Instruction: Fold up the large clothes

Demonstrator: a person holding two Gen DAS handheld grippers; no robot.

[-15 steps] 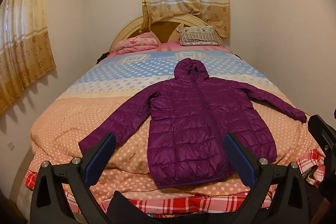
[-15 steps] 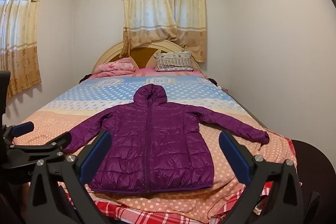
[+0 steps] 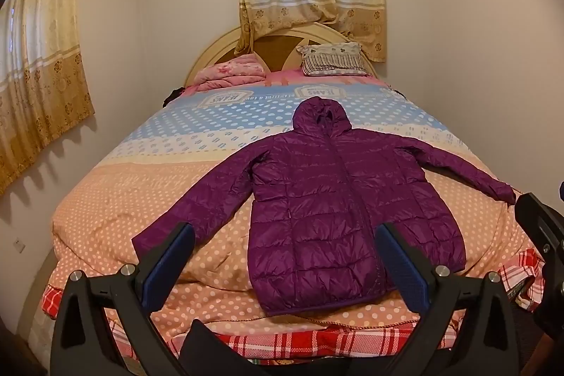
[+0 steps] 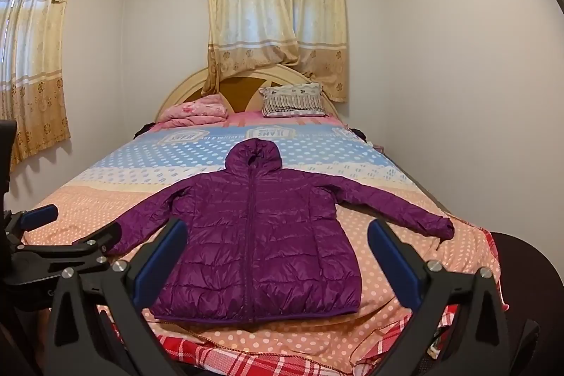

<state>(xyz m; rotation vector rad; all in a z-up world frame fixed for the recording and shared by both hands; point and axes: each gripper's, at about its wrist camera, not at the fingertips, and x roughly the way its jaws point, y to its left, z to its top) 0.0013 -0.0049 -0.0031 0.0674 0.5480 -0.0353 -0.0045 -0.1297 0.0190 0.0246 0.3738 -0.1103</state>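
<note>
Left wrist view shows the jacket (image 3: 338, 210) spread flat, zipped, on the bed (image 3: 141, 199), folding not begun; left claw (image 3: 285, 266) and right claw (image 4: 278, 263) gape empty, likely each needing a sleeve next.

the jacket (image 4: 253, 235) is purple and shiny. the blanket (image 4: 105, 199) under it is orange with white dots, then cream, then blue with white dots. the sheet (image 4: 246, 362) at the near edge is red and white checks. one pillow (image 4: 192, 113) is pink, the other pillow (image 4: 292, 101) is white with dark stripes. the curtains (image 4: 275, 23) are yellow and cream with brown flowers. the walls (image 4: 440, 76) are white.
</note>
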